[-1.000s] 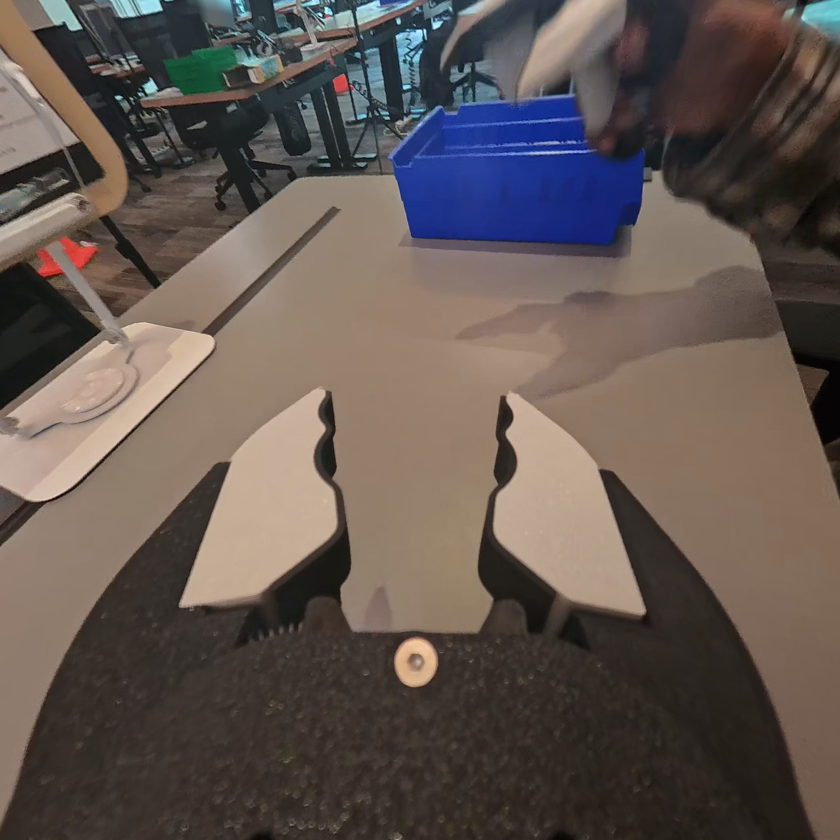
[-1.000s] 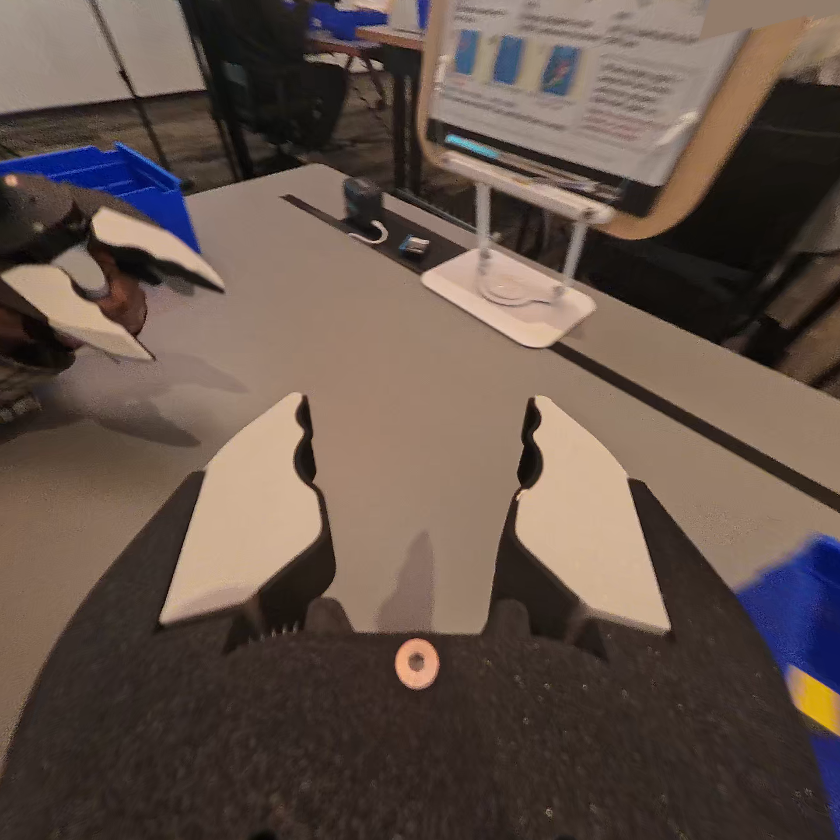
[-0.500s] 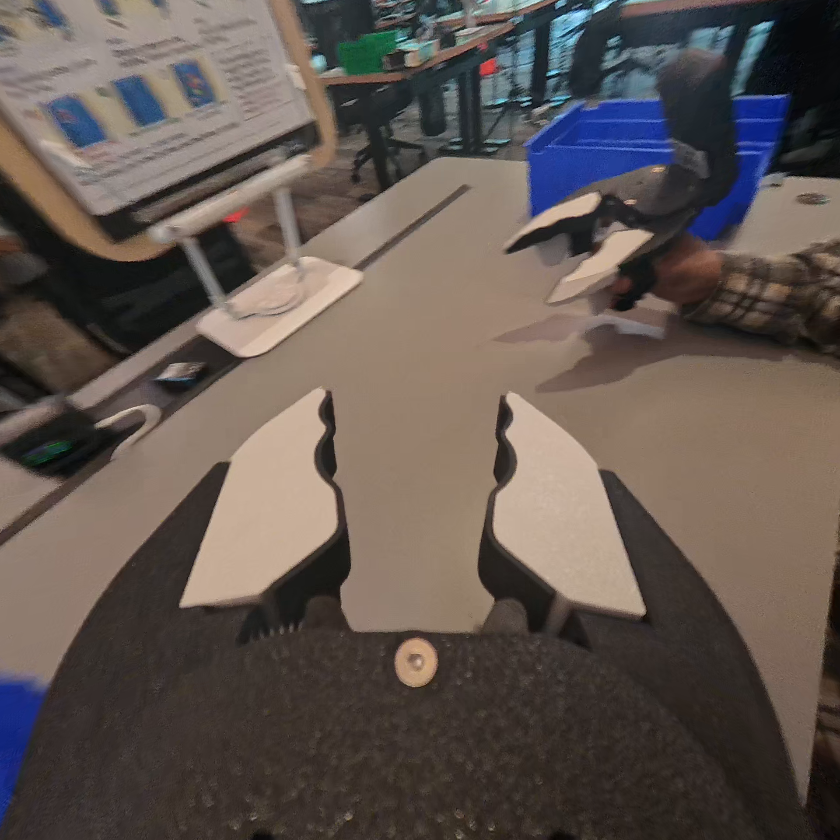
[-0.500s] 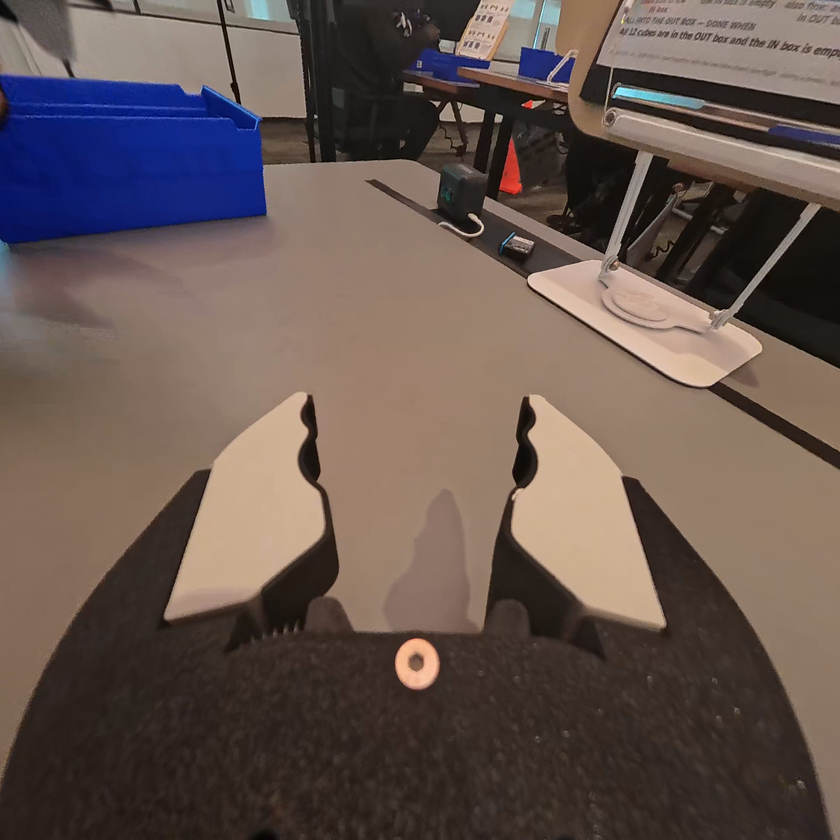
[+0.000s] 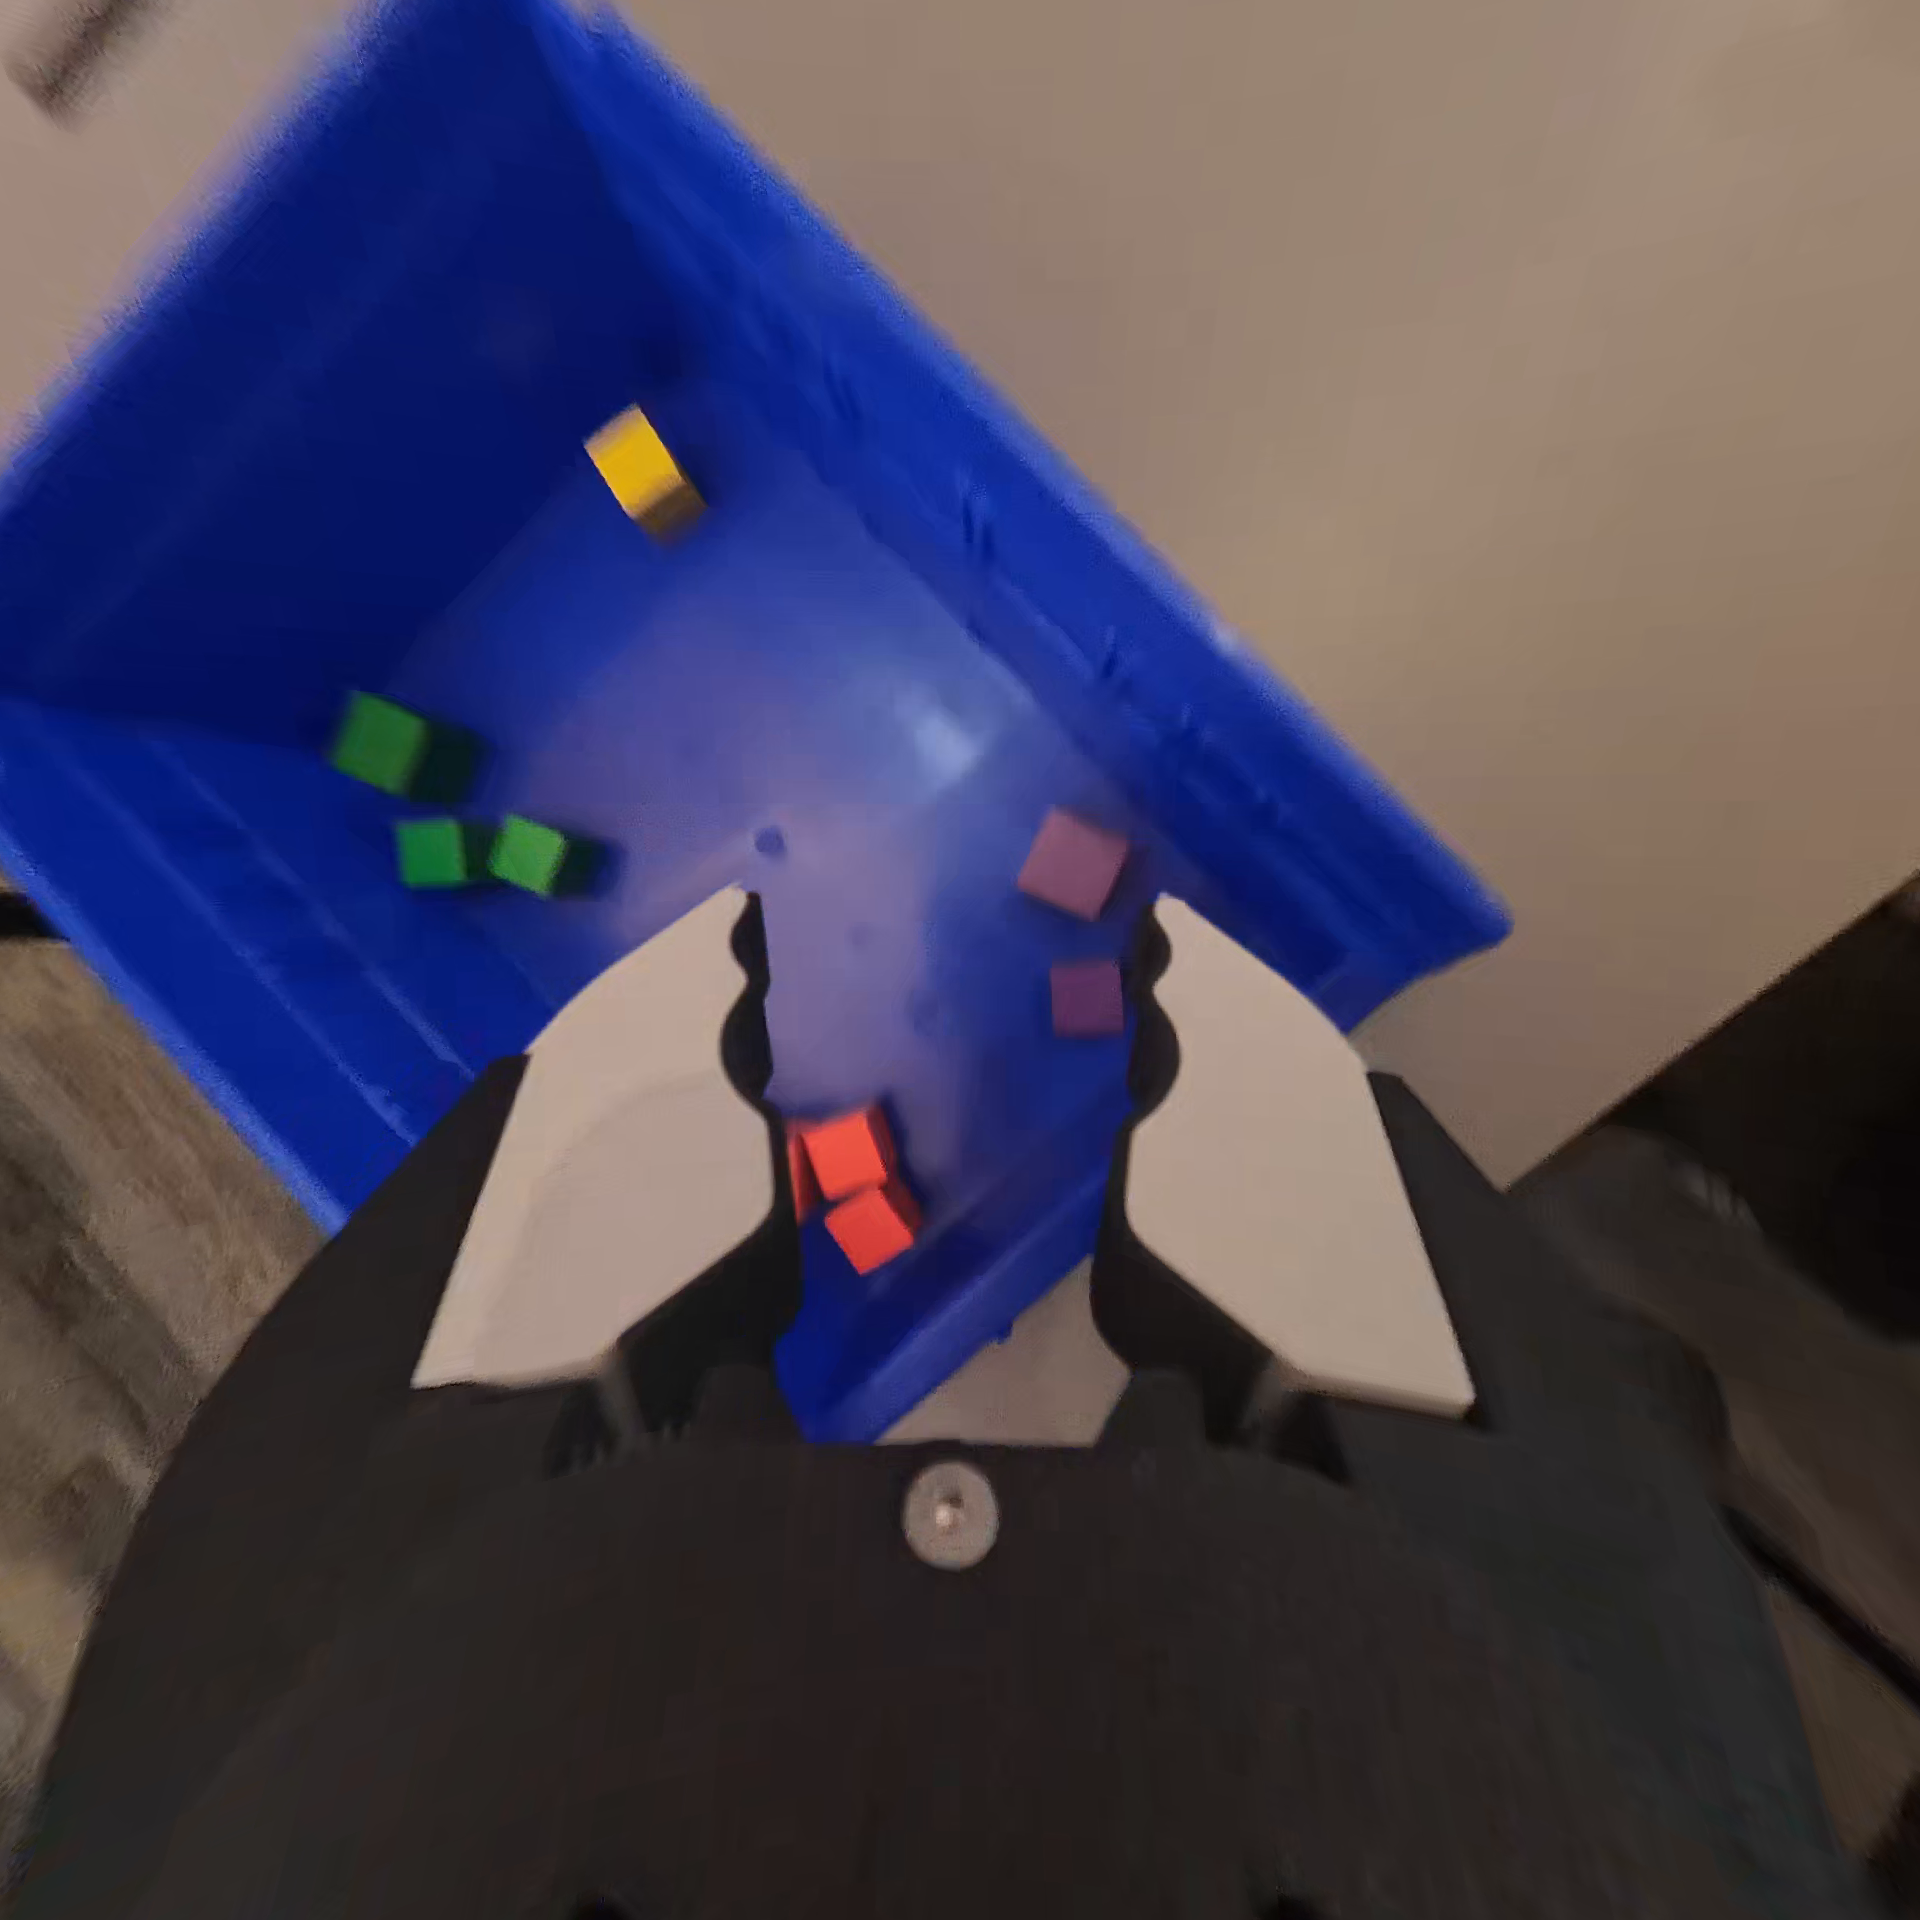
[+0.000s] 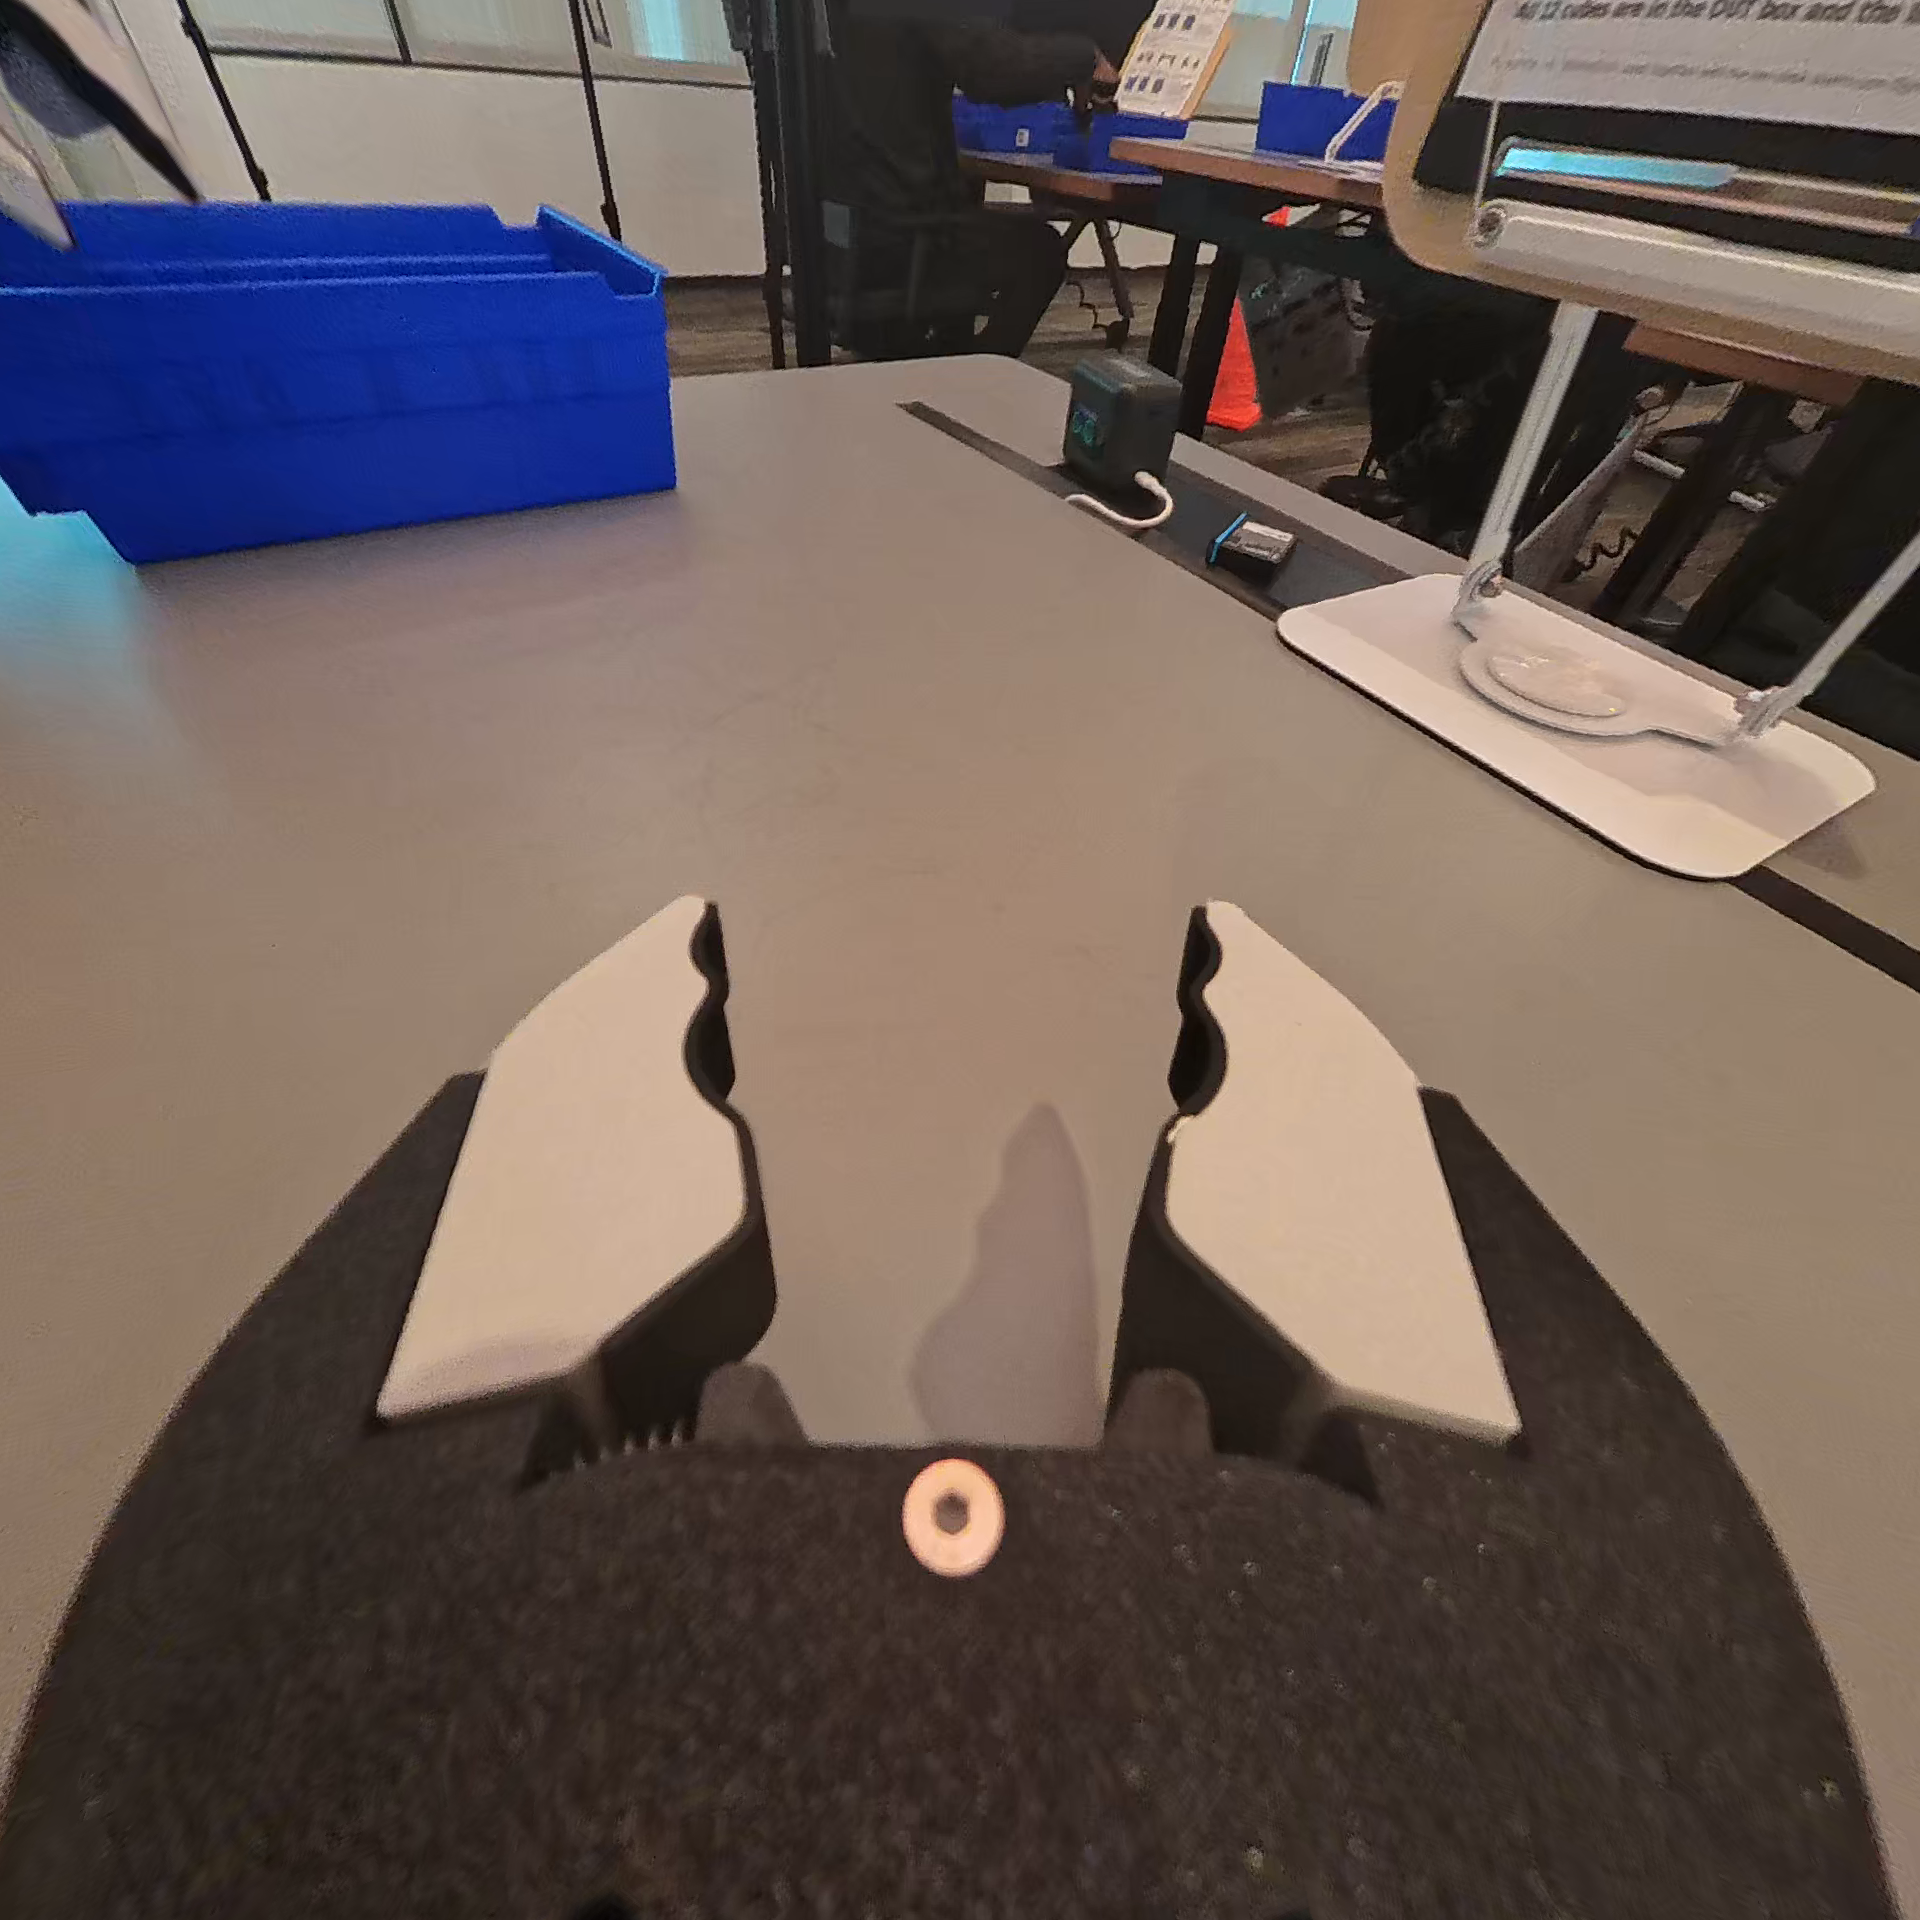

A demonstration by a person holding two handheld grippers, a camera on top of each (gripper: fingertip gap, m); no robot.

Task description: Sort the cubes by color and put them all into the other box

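Your grey bench [image 6: 935,748] carries everything. Far left on it in the right wrist view sits an empty-looking blue bin [image 6: 343,395]; its inside is hidden from this low angle. The second blue bin [image 5: 727,582] fills the left wrist view from above, sitting at the bench corner, blurred.

Your left gripper [image 5: 951,914] hangs over that bin, jaws spread wide, holding nothing. Your right gripper [image 6: 951,914] hovers low over bare bench, jaws spread just as wide, also holding nothing.

A white stand base [image 6: 1579,727] sits on the bench's right side, carrying a tan-framed board [image 6: 1662,125] above. A dark charger block [image 6: 1122,426] and a small black item [image 6: 1252,545] lie in the black strip [image 6: 1195,499] by it.

Cubes, all on the floor of the near bin:
- three green cubes [image 5: 379,740] clustered at left, two of them touching
- two purple cubes [image 5: 1072,862] near the right wall, close but apart
- two red cubes [image 5: 847,1153] touching each other, between your left jaws in view, near the bin's closest corner
- one yellow cube [image 5: 644,473] alone toward the far end
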